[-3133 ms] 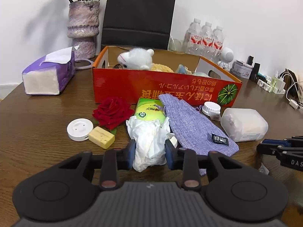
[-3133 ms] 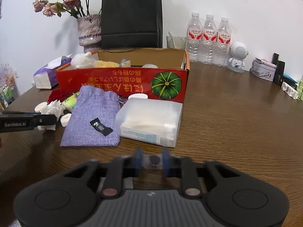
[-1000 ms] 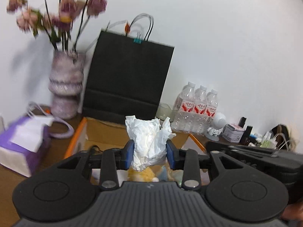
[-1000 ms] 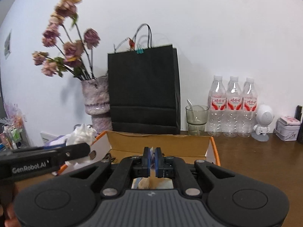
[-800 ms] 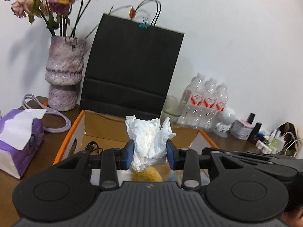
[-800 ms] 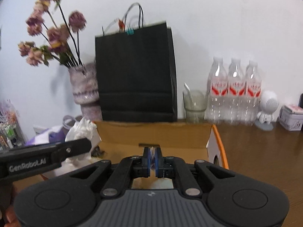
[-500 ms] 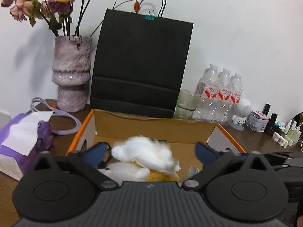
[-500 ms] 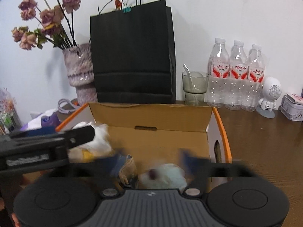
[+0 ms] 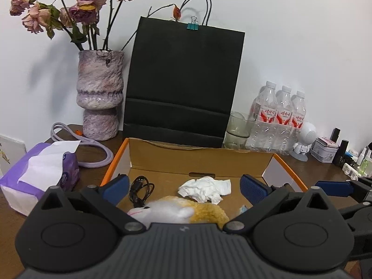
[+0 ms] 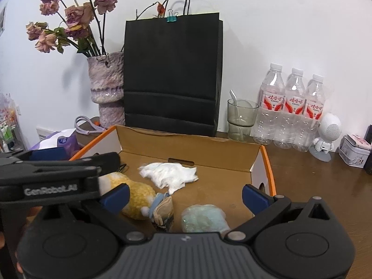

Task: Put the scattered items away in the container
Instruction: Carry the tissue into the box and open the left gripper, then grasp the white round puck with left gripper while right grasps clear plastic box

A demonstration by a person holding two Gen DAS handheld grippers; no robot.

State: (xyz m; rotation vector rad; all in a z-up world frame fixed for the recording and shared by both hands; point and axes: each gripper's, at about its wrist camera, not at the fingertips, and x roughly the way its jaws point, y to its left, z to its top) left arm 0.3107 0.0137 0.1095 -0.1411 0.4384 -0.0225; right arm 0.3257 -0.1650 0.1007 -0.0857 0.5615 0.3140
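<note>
The cardboard box (image 9: 202,158) with orange edges stands open below both grippers; it also shows in the right wrist view (image 10: 186,144). A crumpled white tissue (image 9: 205,189) lies on the box floor, also seen in the right wrist view (image 10: 169,173). A white and yellow plush toy (image 9: 176,212), a black cable (image 9: 140,190) and a pale blue packet (image 10: 204,217) lie inside too. My left gripper (image 9: 183,187) is open and empty above the box. My right gripper (image 10: 184,196) is open and empty above the box, beside the left gripper (image 10: 58,174).
A black paper bag (image 9: 183,83) stands behind the box. A vase of dried roses (image 9: 100,93) and a purple tissue pack (image 9: 39,172) are at the left. A glass (image 10: 241,118), three water bottles (image 10: 293,107), a white robot figure (image 10: 325,134) and small tins are at the right.
Both grippers opened over the box. The left one let go of the crumpled tissue, which now lies on the box floor. The right one let go of its small item.
</note>
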